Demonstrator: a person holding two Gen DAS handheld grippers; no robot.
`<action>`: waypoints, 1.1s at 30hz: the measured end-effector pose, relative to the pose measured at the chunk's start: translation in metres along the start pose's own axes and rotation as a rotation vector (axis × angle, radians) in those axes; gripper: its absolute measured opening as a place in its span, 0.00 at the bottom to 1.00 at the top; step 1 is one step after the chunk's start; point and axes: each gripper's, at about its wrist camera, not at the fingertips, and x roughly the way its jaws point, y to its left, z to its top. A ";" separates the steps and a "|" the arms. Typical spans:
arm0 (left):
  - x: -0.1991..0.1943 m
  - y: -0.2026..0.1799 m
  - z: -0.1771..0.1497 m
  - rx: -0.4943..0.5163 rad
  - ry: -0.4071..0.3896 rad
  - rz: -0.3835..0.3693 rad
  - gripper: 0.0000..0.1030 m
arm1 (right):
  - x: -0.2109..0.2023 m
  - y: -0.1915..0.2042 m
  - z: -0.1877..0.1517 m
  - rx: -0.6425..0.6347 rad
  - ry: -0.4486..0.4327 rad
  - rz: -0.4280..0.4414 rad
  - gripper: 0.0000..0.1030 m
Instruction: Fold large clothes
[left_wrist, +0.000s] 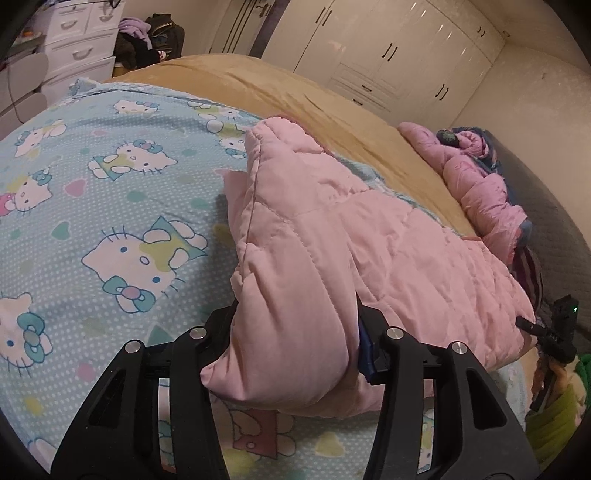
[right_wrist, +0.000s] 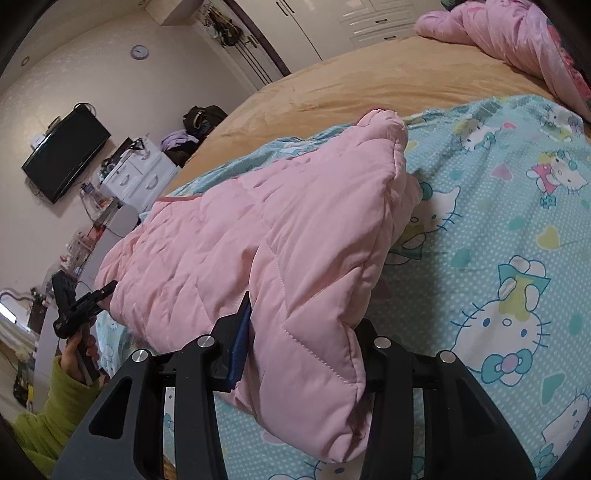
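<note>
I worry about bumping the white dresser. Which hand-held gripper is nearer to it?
Left. The left hand-held gripper grips the pink jacket at its end on the dresser side; the right hand-held gripper grips the other end, farther away.

walls: beige | wardrobe (left_wrist: 388, 55): white | drawers (left_wrist: 79, 40): white | TV (right_wrist: 66, 155): wall-mounted | clock (right_wrist: 140, 52)
</note>
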 end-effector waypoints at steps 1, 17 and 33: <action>0.001 0.001 -0.001 0.000 0.005 0.005 0.41 | 0.002 -0.001 -0.001 0.007 0.006 -0.004 0.39; 0.015 0.005 -0.004 0.006 0.036 0.067 0.49 | 0.035 -0.017 -0.013 0.096 0.071 -0.065 0.43; 0.012 0.003 -0.010 0.023 0.051 0.092 0.53 | 0.038 -0.011 -0.019 0.126 0.059 -0.176 0.79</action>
